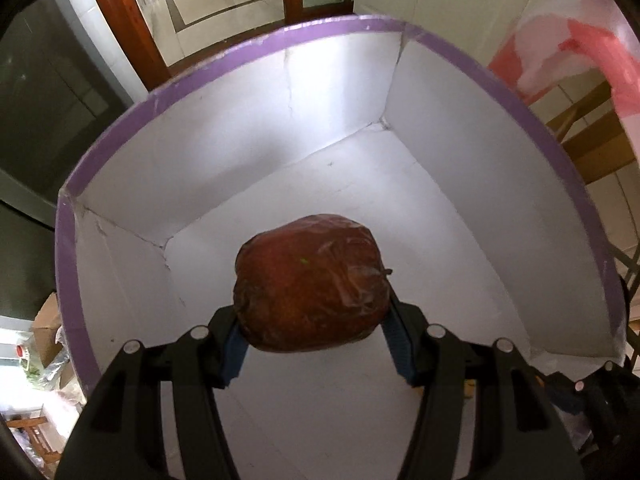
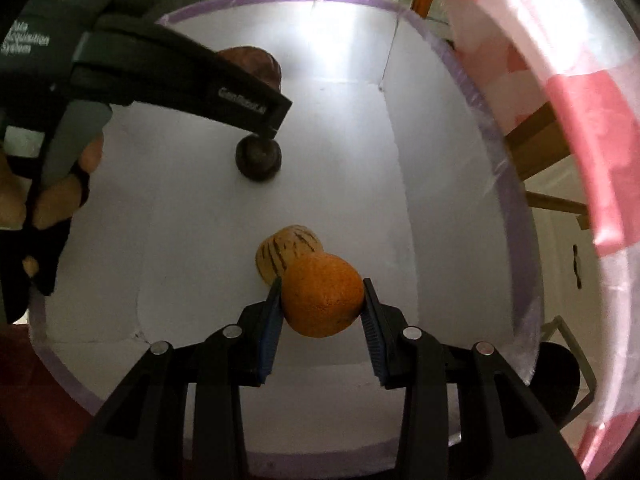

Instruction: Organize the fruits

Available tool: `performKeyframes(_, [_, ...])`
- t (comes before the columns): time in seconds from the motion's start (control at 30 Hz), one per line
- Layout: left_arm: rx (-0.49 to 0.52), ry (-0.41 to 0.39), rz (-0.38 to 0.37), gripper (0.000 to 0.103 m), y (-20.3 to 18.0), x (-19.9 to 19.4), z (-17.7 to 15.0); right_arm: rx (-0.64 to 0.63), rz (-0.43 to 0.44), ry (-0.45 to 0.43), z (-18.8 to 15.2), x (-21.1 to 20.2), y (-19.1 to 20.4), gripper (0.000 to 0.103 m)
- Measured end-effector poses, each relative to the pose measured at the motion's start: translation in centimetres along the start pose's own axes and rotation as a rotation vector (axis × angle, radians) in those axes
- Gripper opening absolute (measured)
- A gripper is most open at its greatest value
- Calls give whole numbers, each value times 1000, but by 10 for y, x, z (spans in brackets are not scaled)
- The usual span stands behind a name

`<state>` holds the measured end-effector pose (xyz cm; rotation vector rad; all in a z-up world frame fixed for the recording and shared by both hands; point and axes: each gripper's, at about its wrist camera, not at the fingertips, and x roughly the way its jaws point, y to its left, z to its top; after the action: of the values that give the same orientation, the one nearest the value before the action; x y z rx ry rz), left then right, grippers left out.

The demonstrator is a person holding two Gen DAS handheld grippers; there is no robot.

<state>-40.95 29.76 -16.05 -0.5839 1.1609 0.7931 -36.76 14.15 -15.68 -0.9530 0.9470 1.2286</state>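
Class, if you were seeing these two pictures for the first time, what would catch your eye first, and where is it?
Two fruits gripped over a white box with a purple rim: the left gripper clamps a dark red fruit in clear wrap, and the right gripper clamps an orange. On the box floor lie a striped yellowish fruit, just beyond the orange, and a small dark round fruit farther back.

Inside the box (image 2: 440, 184), the orange (image 2: 322, 296) sits between the pads of the right gripper (image 2: 323, 322), near the box's near edge. A striped fruit (image 2: 280, 250) lies just behind it, touching it in the right wrist view. A small round fruit (image 2: 258, 159) lies further back toward the far wall. In the left gripper (image 1: 312, 330), a wrapped fruit (image 1: 310, 284) is held over the box floor, toward the far left corner.
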Motion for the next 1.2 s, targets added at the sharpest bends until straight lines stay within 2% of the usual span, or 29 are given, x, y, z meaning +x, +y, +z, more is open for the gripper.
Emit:
performKeyframes(0.2, [6,48,41,59,-6,9,-3,-41,-20,67,-1,13,11,40])
performKeyframes(0.27, [-8,68,39,60,-5,12,-2,-53,-16,72,-1,13,13,48])
performKeyframes(0.3, [-15,72,38,63,-3,13,-2,-56,-9,70,-1,11,14,59])
performKeyframes(0.33, [-21,69,39,65,-2,13,-2,-57,-4,61,-2,9,15,67])
performKeyframes(0.37, [-26,59,41,73,-1,11,-1,-56,-2,55,-2,7,15,70])
performKeyframes(0.4, [-29,45,42,83,-1,8,-1,-54,1,51,-1,5,15,71])
performKeyframes(0.5, [-16,6,55,93,-4,0,-1,-46,13,14,-1,-5,14,75])
performKeyframes(0.67, [-11,-41,52,94,-9,-9,-1,12,32,-104,2,-32,0,82])
performKeyframes(0.87, [-80,-169,47,94,3,-36,6,32,24,-243,1,-74,1,83])
performKeyframes(0.97, [-109,-268,52,96,4,-59,11,33,5,-345,1,-109,-4,84])
performKeyframes(1.0, [-113,-302,54,97,3,-66,14,39,-3,-372,12,-120,-9,85])
performKeyframes(1.1, [-102,-440,56,101,-7,-103,27,124,-17,-495,13,-160,-23,85])
performKeyframes(1.2, [-59,-572,17,101,-30,-140,37,308,-29,-647,3,-212,-62,87])
